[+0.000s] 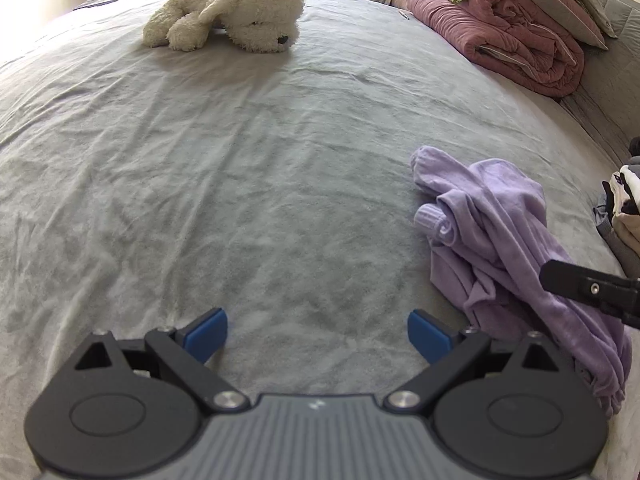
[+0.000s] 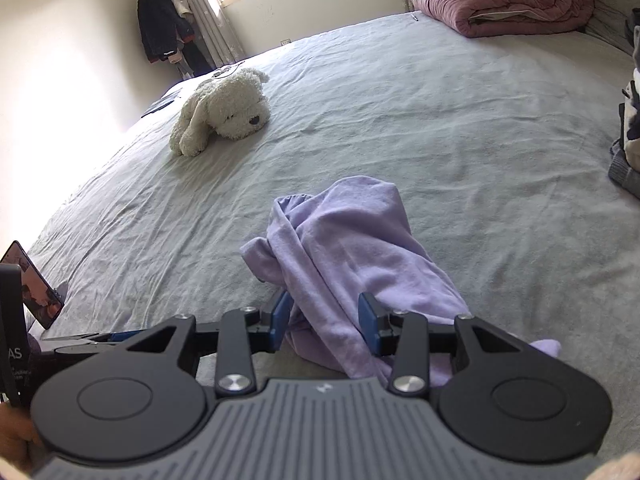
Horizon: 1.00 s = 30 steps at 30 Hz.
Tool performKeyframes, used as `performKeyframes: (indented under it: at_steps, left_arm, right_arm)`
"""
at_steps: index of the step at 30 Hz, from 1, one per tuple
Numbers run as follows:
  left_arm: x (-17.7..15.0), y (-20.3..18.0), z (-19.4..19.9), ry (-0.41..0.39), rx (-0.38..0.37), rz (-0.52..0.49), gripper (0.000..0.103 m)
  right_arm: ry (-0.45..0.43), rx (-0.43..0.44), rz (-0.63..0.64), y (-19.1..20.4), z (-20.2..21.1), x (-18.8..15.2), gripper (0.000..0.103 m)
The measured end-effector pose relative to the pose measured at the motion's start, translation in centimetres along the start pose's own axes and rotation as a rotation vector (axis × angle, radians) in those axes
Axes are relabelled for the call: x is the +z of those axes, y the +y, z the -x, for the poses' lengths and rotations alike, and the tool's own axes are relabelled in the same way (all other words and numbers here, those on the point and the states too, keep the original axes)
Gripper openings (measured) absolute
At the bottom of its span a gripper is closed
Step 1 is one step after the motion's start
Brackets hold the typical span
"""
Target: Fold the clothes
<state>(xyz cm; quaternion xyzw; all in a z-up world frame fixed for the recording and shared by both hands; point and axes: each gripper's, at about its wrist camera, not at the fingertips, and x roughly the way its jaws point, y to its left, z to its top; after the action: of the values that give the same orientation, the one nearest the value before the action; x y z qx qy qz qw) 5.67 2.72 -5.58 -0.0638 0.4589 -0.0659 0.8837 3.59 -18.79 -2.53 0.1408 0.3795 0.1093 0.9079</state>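
Note:
A crumpled lilac garment (image 1: 508,240) lies on the grey bed sheet (image 1: 240,160), right of my left gripper (image 1: 318,334), which is open and empty over bare sheet. In the right wrist view the same garment (image 2: 352,248) lies bunched in a heap. My right gripper (image 2: 326,326) has its blue pads (image 2: 368,320) on either side of a fold of the garment's near end, jaws partly apart. A black part of the right gripper (image 1: 592,290) shows over the garment in the left wrist view.
A white plush dog (image 1: 228,12) lies at the far side of the bed. A folded pink quilt (image 1: 516,36) sits at the far right corner. A pile of other clothes (image 2: 628,140) is at the right edge. A phone (image 2: 34,284) stands at left.

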Motion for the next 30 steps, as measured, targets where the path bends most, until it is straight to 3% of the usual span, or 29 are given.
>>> performKeyframes:
  at_steps: [9,11,13,14,20,30]
  left_arm:
    - [0.7,0.8,0.2,0.016,-0.04,0.028,0.097]
    - [0.8,1.1,0.3,0.017,-0.048,0.041,0.097]
    - [0.8,1.3,0.5,0.014,-0.055,0.047,0.097]
    - [0.9,1.4,0.7,0.009,-0.068,0.054,0.097]
    - [1.3,3.0,1.5,-0.006,-0.184,0.159,0.096]
    - [1.1,5.1,1.1,0.016,-0.289,0.34,0.087]
  right_arm:
    - [0.033,-0.072,0.078,1.1,-3.3,-0.4,0.04]
    - [0.032,-0.102,0.107,1.3,-3.4,-0.7,0.022]
    - [0.023,-0.112,0.127,1.6,-3.1,-0.8,0.01]
    - [0.02,-0.107,0.128,1.7,-2.9,-0.8,0.005]
    - [0.029,-0.039,0.153,3.4,-1.3,-1.5,0.005]
    - [0.121,0.14,0.142,5.4,1.1,-3.5,0.005]
